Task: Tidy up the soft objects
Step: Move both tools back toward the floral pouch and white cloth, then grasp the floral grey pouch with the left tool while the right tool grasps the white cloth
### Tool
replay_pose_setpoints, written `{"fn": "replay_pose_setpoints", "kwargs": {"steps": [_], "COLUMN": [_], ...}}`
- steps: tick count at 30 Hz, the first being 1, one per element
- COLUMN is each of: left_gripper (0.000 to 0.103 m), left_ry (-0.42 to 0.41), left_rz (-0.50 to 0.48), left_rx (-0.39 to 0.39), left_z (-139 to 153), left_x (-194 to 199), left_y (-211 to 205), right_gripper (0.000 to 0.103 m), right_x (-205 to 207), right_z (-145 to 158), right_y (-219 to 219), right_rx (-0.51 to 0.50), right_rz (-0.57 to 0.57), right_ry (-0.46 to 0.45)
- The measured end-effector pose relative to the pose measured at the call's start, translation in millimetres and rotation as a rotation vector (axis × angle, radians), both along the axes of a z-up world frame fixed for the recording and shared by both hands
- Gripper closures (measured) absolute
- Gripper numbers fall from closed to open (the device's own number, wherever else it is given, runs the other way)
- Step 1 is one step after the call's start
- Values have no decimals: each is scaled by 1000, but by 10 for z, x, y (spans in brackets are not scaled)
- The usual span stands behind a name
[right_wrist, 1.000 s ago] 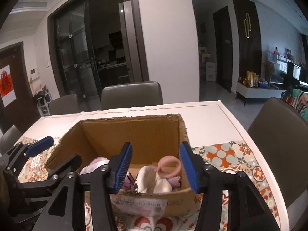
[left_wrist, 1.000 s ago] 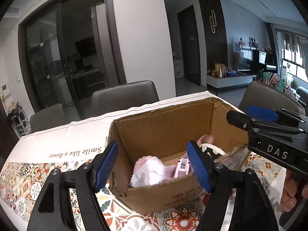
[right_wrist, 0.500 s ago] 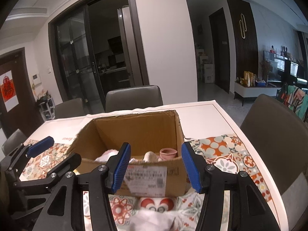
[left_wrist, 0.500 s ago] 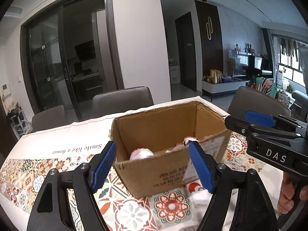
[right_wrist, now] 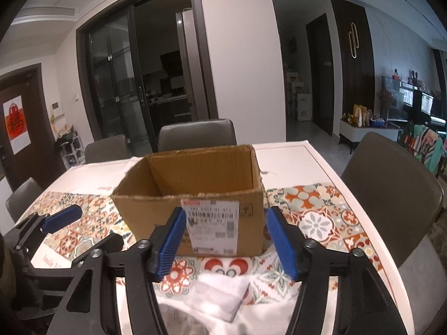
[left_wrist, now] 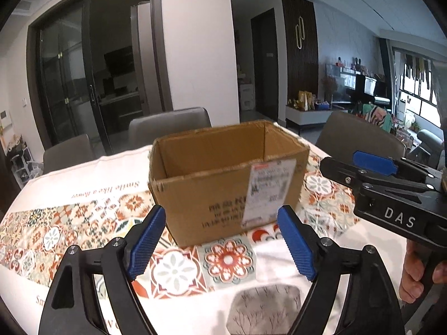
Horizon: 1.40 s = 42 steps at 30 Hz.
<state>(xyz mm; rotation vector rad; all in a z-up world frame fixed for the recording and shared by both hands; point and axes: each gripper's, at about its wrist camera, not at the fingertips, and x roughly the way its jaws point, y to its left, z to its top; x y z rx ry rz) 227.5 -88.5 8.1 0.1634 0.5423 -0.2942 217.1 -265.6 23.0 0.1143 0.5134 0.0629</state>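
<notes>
**Operator A:** Status of the task?

**Operator B:** The cardboard box stands upright on the desk, open top upward. From these low views its inside contents are hidden, so how much has been packed cannot be told. At least two soft items remain outside, on the side of the box nearer the cameras: a white folded cloth just in front of the box, and a grey furry item nearer still. Judged from that, sorting is unfinished.

**Operator A:** Orientation of the box?

**Operator B:** Its labelled wall faces the cameras. Its long axis appears to run side to side in the right wrist view, across the desk, though the lens distortion makes this uncertain.

**Operator A:** Gripper state?

**Operator B:** The left gripper and the right gripper are both released; the fingers of each have just been opening, with nothing between them. Both sit in front of the box, clear of it.
</notes>
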Motion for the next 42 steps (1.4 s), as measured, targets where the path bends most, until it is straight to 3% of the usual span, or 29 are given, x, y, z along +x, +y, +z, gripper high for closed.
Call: {"fn": "replay_pose_setpoints", "kwargs": {"steps": [17, 20, 26, 34, 42], "left_gripper": [8, 7, 6, 6, 6], "left_ry": [225, 284, 390, 428, 490], "left_rz": [-110, -123, -115, -123, -134], "left_rx": [30, 28, 28, 78, 69], "left_z": [-566, -687, -955, -1130, -1303], "left_x": [-178, -155, -27, 59, 172], "left_y": [-289, -316, -331, -362, -343], "right_gripper": [40, 33, 32, 32, 32], "right_x": [-106, -79, 43, 278, 452], "right_z": [-489, -581, -810, -1119, -1316], "right_y": [-167, -159, -160, -67, 72], "right_rx": [-15, -26, -19, -38, -65], "right_rz": [74, 92, 115, 196, 285], "right_ry": [137, 160, 237, 349, 419]}}
